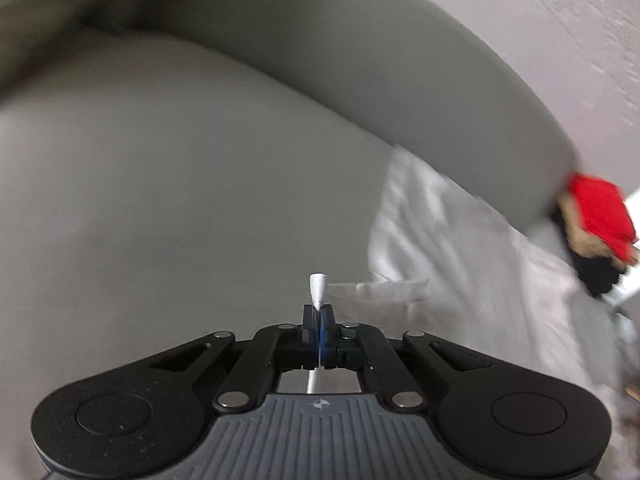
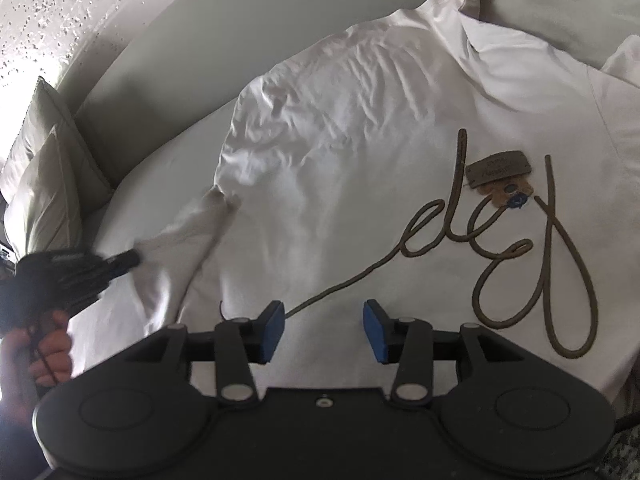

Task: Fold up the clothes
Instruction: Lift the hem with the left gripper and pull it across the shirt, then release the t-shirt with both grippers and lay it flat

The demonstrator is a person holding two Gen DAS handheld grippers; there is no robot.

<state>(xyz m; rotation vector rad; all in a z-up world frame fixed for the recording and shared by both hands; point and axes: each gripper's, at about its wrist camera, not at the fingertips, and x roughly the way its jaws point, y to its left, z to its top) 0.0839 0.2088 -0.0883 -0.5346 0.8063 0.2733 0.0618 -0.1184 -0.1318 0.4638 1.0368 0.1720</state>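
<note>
A white shirt (image 2: 360, 152) with brown rope lettering (image 2: 520, 248) and a small brown patch lies spread on a grey sofa seat (image 2: 168, 152). My right gripper (image 2: 324, 330) hovers open above the shirt's lower front, its blue pads (image 2: 274, 330) apart with nothing between them. At the left of the right wrist view, my left gripper (image 2: 134, 258) pinches the end of the shirt's sleeve (image 2: 192, 232). In the left wrist view, the left gripper (image 1: 319, 314) is shut on a white tip of sleeve cloth (image 1: 318, 288), and the shirt (image 1: 460, 248) trails off to the right.
The grey sofa seat (image 1: 180, 200) and backrest (image 1: 360, 64) fill the left wrist view. A red and tan object (image 1: 600, 216) sits at the far right. Grey cushions (image 2: 44, 176) stand at the sofa's left end. A person's hand (image 2: 40, 356) holds the left gripper's handle.
</note>
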